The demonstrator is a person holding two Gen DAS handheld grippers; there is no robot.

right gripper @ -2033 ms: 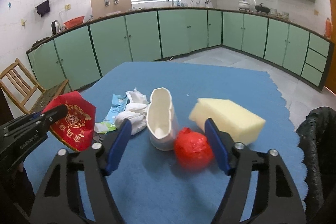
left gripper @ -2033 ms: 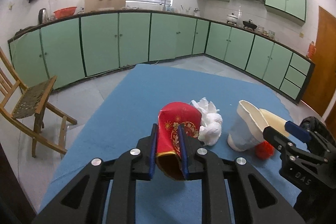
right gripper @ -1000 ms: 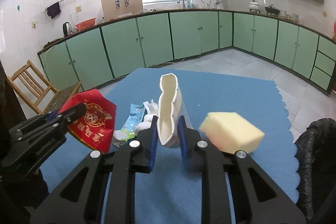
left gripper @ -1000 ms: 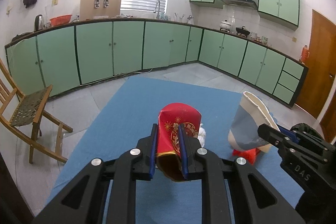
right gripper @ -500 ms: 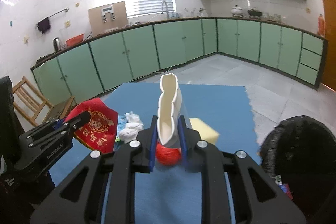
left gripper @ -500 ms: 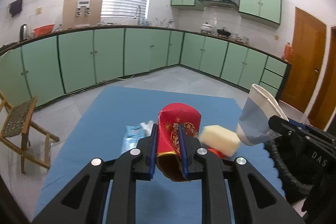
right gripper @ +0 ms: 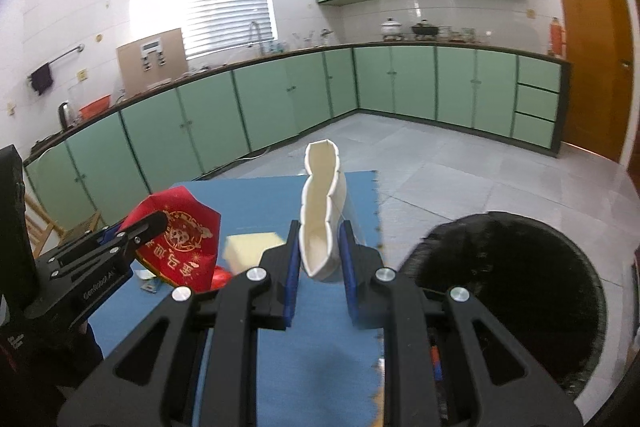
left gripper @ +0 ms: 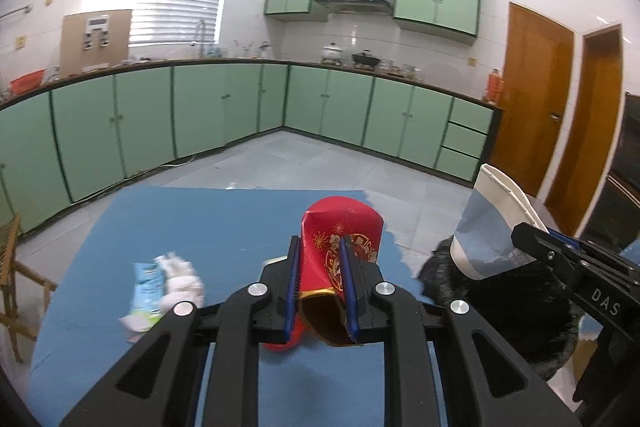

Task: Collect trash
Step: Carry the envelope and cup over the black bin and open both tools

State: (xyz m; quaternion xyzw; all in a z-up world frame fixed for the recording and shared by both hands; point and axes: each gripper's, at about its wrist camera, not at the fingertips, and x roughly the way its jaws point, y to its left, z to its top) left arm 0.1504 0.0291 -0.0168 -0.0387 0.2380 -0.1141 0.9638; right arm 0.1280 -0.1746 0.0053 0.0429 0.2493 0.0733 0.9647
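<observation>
— Two tongs are gripping trash above the blue tabletop (left gripper: 224, 227). Left tongs (left gripper: 320, 287) are pinching a flattened red paper cup (left gripper: 340, 231).

— And the right?

— Right tongs (right gripper: 320, 259) are squeezing a crushed white cup (right gripper: 322, 211), hovering beside a black bin bag (right gripper: 508, 291). Tissue (left gripper: 180, 277) and a yellow sponge (right gripper: 250, 247) are lying on the tabletop.

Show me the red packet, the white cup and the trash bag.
red packet (left gripper: 340, 227), left wrist view, printed front above the fingers
white cup (right gripper: 320, 211), right wrist view, crushed inner wall
trash bag (right gripper: 500, 275), right wrist view, dark inside of its opening
</observation>
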